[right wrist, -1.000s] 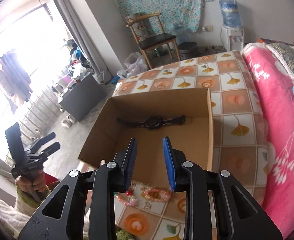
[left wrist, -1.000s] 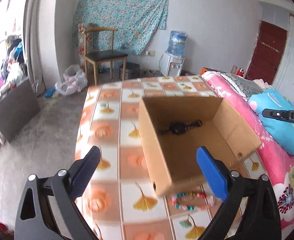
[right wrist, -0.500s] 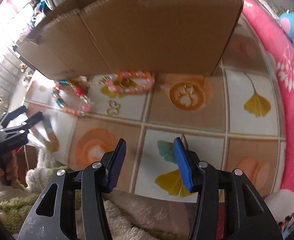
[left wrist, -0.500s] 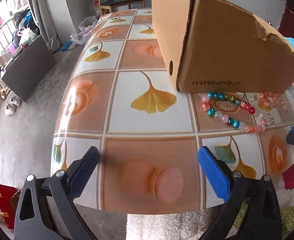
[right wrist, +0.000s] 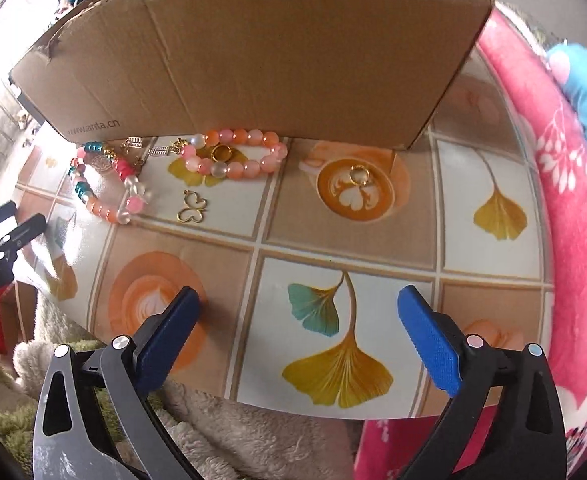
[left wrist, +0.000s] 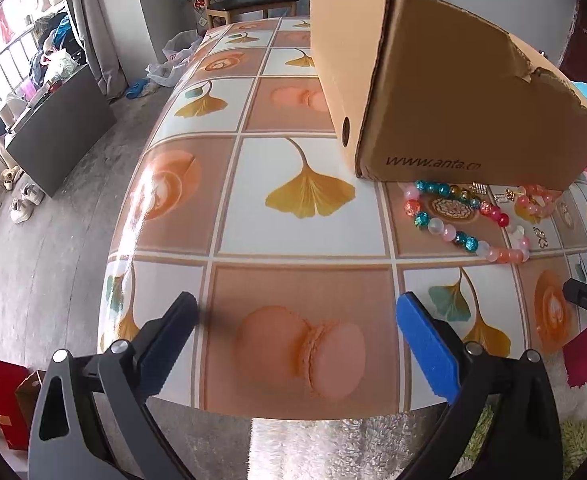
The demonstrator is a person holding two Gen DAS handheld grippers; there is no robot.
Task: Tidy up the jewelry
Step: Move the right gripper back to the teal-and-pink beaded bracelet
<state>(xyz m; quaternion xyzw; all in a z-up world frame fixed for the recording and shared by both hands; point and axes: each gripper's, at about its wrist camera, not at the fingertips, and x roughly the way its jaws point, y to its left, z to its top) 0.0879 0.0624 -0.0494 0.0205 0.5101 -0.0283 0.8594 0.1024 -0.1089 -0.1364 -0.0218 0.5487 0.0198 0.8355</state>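
Right wrist view: the cardboard box (right wrist: 253, 52) stands on the tiled surface (right wrist: 373, 232), bead bracelets (right wrist: 233, 152) and butterfly pendant (right wrist: 192, 208) just before it. Right gripper (right wrist: 297, 336) fingers are opening, empty; left gripper (left wrist: 295, 344) released. Tiny slick charms may skid away when pinched.

Left gripper (left wrist: 297, 344): jaws wide apart, nothing between, angled downward.
Right gripper (right wrist: 299, 340): jaws opening, apparently empty, angled downward.
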